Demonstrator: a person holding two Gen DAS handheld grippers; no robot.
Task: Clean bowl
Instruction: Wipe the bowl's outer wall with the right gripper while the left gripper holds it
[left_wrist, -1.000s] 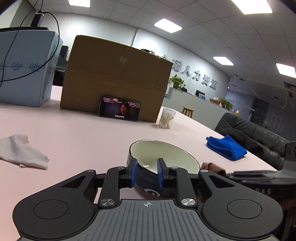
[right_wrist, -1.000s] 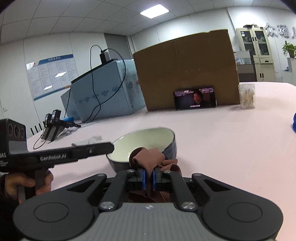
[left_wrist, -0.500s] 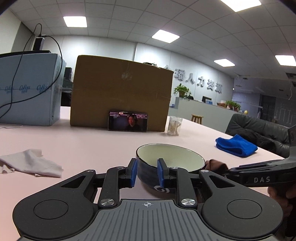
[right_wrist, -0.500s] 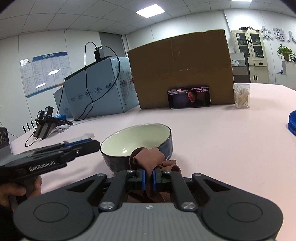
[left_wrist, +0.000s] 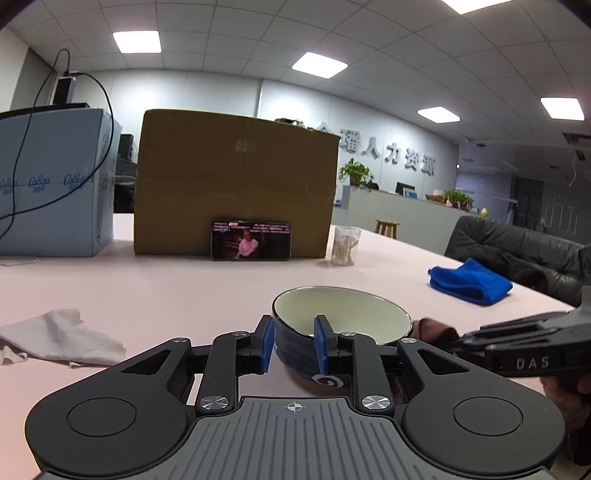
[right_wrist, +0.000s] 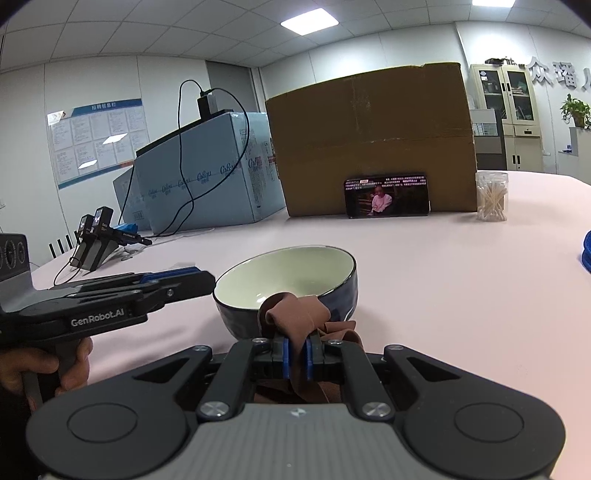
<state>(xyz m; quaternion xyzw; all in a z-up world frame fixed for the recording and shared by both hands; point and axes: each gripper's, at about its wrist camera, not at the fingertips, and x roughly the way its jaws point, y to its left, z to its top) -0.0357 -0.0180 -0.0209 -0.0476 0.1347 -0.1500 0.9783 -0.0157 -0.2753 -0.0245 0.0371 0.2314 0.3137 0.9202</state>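
Observation:
A dark blue bowl (left_wrist: 343, 325) with a cream inside stands on the pink table; it also shows in the right wrist view (right_wrist: 291, 284). My left gripper (left_wrist: 293, 345) is shut on the bowl's near rim, one pad outside the wall and one inside. In the right wrist view the left gripper (right_wrist: 199, 277) reaches the bowl's left edge. My right gripper (right_wrist: 295, 354) is shut on a brown cloth (right_wrist: 295, 317), held just in front of the bowl's near wall. The brown cloth (left_wrist: 432, 328) peeks out to the right of the bowl in the left wrist view.
A cardboard box (left_wrist: 236, 184) with a phone (left_wrist: 251, 245) leaning on it stands at the back. A blue carton (left_wrist: 51, 184) is at back left, a jar of cotton swabs (left_wrist: 345, 245) to the right. A white tissue (left_wrist: 59, 339) lies left, a blue cloth (left_wrist: 469, 282) right.
Both grippers keep their holds. The left wrist view has levelled out and the bowl sits flatter in it. The bowl looks nearer in the right wrist view.

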